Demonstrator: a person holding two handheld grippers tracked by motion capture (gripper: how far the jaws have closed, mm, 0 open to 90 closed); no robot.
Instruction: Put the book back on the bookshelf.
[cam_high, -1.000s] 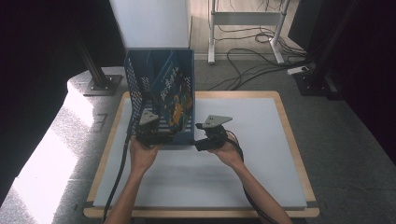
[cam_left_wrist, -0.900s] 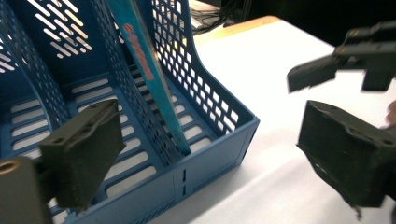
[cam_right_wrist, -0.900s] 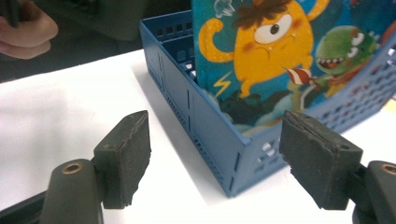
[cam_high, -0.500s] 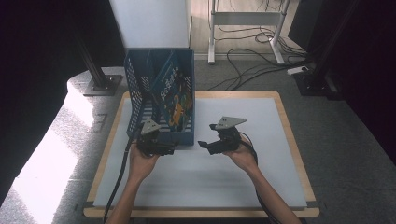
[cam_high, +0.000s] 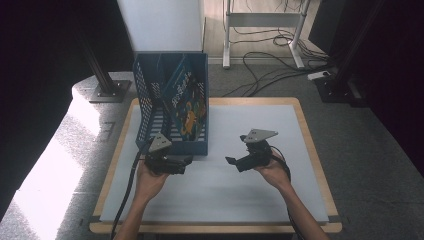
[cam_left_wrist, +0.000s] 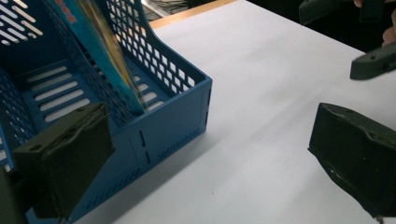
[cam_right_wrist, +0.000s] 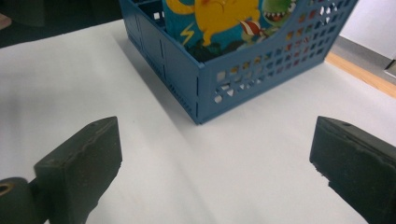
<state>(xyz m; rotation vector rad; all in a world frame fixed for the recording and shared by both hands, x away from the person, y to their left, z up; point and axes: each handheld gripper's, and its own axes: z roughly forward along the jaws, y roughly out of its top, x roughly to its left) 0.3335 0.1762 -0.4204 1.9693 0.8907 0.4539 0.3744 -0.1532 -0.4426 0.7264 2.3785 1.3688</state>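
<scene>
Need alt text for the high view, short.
A blue perforated file box with a colourful picture book leaning inside stands at the back left of a white table. In front of it a person holds a hand-held gripper in each hand, the left hand-held gripper close to the box's front wall, the right hand-held gripper off to its right, both open and empty.

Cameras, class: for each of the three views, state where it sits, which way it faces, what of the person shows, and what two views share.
High view: above the near table edge, facing forward and down; both forearms, left claw, right claw.
Left gripper view: on the left claw, facing the blue perforated plastic file basket; own jaws.
Right gripper view: on the right claw, facing that basket's corner; own jaws.
Shared: basket, colourful cartoon picture book.
</scene>
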